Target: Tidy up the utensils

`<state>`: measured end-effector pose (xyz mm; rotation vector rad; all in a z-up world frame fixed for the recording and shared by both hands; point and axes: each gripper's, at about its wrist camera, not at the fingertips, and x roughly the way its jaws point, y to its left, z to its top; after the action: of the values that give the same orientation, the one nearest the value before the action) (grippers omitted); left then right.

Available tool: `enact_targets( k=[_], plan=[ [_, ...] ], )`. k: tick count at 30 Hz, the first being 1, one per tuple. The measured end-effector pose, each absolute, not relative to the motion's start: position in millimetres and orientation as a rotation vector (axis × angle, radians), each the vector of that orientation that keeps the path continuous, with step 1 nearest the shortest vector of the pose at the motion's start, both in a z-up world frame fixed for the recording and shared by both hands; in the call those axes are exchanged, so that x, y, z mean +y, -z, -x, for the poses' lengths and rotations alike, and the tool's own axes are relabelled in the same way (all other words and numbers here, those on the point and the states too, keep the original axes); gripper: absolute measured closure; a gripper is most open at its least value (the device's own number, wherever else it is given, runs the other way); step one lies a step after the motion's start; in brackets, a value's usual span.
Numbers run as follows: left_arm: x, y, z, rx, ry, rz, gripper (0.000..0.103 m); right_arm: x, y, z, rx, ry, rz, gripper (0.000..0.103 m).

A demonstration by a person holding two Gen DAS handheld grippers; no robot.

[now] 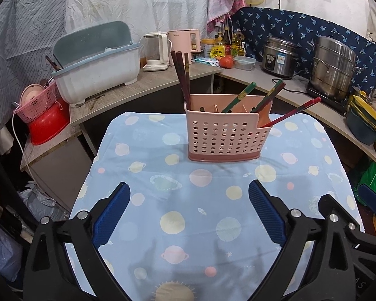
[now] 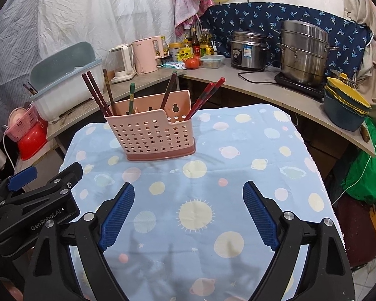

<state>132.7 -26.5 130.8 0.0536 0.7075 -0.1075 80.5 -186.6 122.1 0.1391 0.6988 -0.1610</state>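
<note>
Chopsticks [image 1: 181, 75] upright in pink holder [image 1: 225, 138] w/ nothing in front; left gripper [image 1: 189, 215] & right gripper [image 2: 188, 215] fingers apart, holding nothing.

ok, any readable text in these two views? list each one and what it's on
"GenRobot.AI": on the black body of the left gripper, seen in the right wrist view.
"AS": partial letters on black hardware at the bottom right edge of the left wrist view; the rest is cut off.
Rice cooker blue sticker: too small to read.
Yellow packet and bottles on the counter: print blurred, unreadable.
Pink kettle: faint mark, unreadable.
</note>
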Motion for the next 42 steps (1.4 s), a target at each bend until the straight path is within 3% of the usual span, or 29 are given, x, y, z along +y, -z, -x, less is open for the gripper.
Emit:
enact_targets(
  k=[3,5,42],
  plan=[
    [-25.8,-129.1,-133.0,0.717,0.106,-0.050,0.011,-187.2,-120.7,-79.7,0.697,0.170,-0.134,0.015],
    [-25.3,-128.4,-133.3,0.717,0.097,-0.052,0.011,-188.3,-120.8,-78.6,0.694,0.181,-0.133,0.006],
    [-27.1,-121.3,-136.7,0.733,0.078,-0.079,0.008,-192.4,-113.1,-78.0,0.717,0.210,-0.125,0.006]
  ],
)
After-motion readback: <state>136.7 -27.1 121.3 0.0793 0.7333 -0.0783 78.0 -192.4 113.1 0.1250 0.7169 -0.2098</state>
